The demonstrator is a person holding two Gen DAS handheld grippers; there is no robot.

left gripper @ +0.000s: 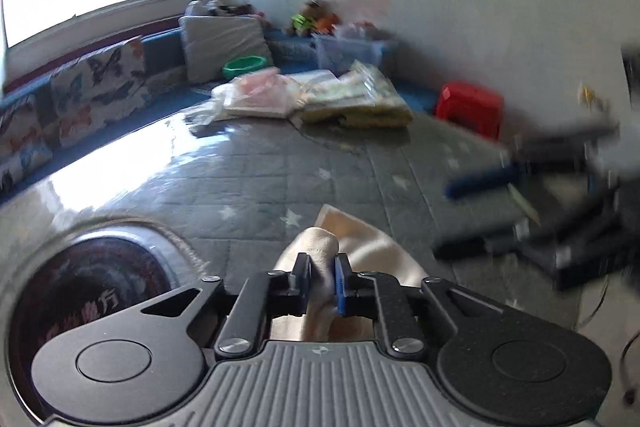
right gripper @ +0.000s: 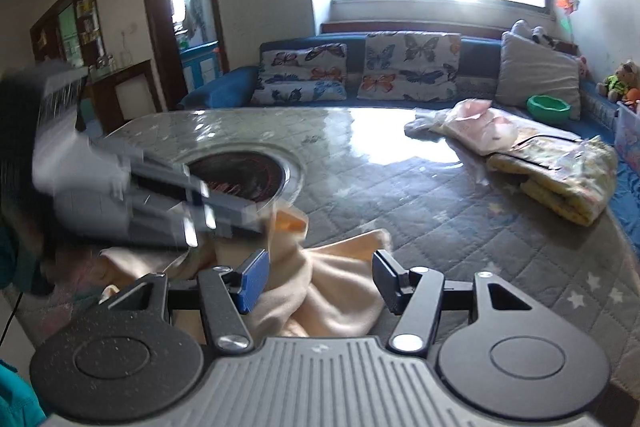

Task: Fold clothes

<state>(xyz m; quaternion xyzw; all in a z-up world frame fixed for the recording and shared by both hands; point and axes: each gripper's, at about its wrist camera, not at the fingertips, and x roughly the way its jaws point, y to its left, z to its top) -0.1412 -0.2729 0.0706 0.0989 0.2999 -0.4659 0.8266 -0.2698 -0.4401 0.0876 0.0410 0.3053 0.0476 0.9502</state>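
A cream garment (right gripper: 320, 279) lies crumpled on the grey quilted table cover (right gripper: 460, 227). My left gripper (left gripper: 322, 279) is shut on a bunched fold of the cream garment (left gripper: 320, 247) and holds it up above the table. In the right wrist view the left gripper (right gripper: 272, 223) appears blurred at the left, pinching the cloth. My right gripper (right gripper: 320, 279) is open, its jaws wide apart, just above the garment. It shows blurred at the right of the left wrist view (left gripper: 464, 219).
A round dark inset (right gripper: 240, 173) sits in the table. Bagged folded clothes (right gripper: 472, 127) and a yellow folded blanket (right gripper: 560, 179) lie at the far side. A blue sofa with butterfly cushions (right gripper: 408, 67), a green bowl (right gripper: 548, 107), a red stool (left gripper: 468, 107).
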